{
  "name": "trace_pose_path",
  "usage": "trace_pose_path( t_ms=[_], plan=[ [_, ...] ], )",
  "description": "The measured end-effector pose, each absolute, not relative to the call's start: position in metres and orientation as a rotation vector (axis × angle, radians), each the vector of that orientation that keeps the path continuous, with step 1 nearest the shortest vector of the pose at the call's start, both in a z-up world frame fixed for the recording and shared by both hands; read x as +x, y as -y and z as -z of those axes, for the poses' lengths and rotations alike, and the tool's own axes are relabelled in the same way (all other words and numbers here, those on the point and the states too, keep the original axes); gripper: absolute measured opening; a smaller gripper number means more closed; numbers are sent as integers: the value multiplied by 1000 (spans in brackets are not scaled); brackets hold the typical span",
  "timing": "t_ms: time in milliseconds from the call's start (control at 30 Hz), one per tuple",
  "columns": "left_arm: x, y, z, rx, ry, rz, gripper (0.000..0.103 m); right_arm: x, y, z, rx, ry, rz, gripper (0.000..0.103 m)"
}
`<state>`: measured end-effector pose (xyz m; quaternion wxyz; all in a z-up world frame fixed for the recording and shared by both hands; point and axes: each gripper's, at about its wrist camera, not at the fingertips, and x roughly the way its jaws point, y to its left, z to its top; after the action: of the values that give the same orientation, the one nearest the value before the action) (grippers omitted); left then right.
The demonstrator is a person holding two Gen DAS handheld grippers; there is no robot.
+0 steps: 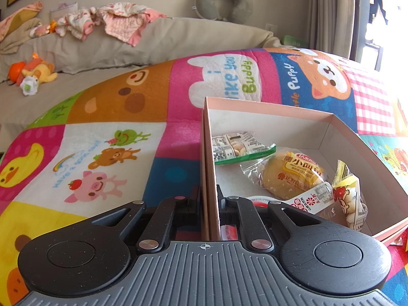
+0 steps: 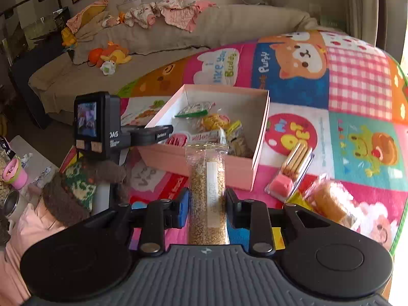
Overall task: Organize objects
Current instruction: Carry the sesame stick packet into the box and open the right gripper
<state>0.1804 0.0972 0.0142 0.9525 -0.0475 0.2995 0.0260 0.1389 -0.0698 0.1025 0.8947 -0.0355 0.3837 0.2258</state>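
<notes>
Between right gripper (image 2: 207, 210) jaws: clear long packet of brown grains (image 2: 207, 191), clamped, long axis pointing ahead at the open pink cardboard box (image 2: 204, 164). Left gripper (image 1: 209, 204) is closed on the box's near wall. Box lies just ahead of the packet; right hand delivers.

place: home living room | cues: sofa (image 1: 153, 43), cartoon play mat (image 1: 107, 137), plush toy (image 1: 38, 72)

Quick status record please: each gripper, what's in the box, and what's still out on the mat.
left gripper: shut on the pink box's side wall
right gripper: shut on a clear packet of grain bar
in box: bun packet, green-edged biscuit packet, other snack packets
on mat: wafer biscuit pack, wrapped roll
</notes>
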Motion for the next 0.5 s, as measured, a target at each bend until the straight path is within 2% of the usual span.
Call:
trace_pose_path(
  t_ms=[200,367,500],
  plan=[
    [180,-97,-13,-104,-611,-49,11,242,23,-105,-228,-722,-374,29],
    [180,-97,-12,-117,-617,-42,11,322,7,-73,-225,-816,-286,29],
    [180,-98,-13,-122,-620,-40,11,336,3,-48,-225,-861,-264,31]
  ],
)
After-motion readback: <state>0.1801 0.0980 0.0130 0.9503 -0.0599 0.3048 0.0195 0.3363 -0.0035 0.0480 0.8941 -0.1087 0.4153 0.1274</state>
